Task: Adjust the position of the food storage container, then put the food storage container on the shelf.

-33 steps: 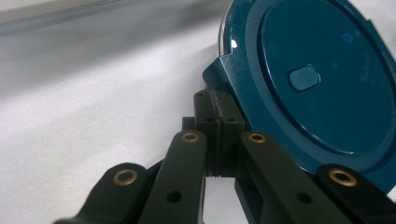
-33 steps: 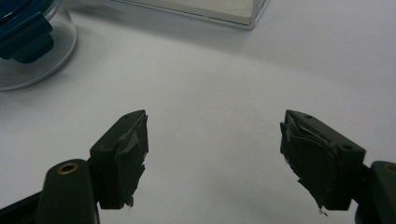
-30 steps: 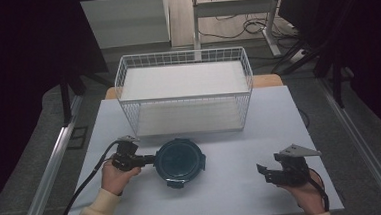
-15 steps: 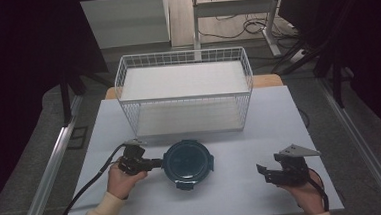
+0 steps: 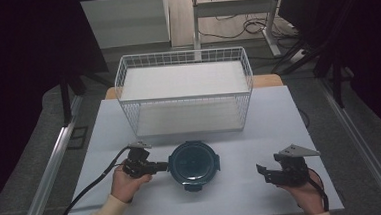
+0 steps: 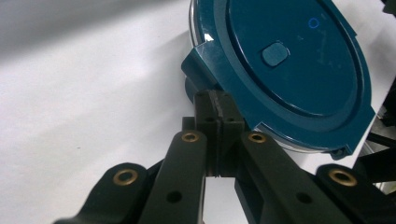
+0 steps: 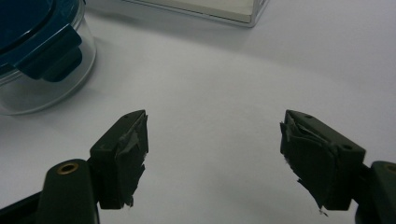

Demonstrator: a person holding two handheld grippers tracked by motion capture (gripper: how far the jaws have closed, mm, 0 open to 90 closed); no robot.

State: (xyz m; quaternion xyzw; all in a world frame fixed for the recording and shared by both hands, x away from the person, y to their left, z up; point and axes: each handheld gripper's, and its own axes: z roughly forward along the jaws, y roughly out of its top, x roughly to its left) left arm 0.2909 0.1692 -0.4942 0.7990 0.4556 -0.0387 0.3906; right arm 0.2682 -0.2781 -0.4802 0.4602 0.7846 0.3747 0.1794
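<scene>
Looking down on a pale surface [image 5: 264,203], I am seeing dark floor around it, a metal rail on the floor to the left, and desk legs with loose cables at the back of the room. Beyond both pairs of fingers a white wire basket [image 5: 185,95] is standing on the surface, well apart from them, and nothing is lying between the fingers and the container. The round container with the teal lid [image 5: 194,162] is sitting just in front of my left gripper [image 5: 158,166], whose fingers [image 6: 215,116] are clenched tight against a lid tab at the rim. My right gripper [image 5: 260,171] is resting off to the container's other side, its fingers [image 7: 128,140] released and gaping over bare surface. Compared with a second ago, the container is sitting further toward the right gripper, and my left hand has gone with it.
</scene>
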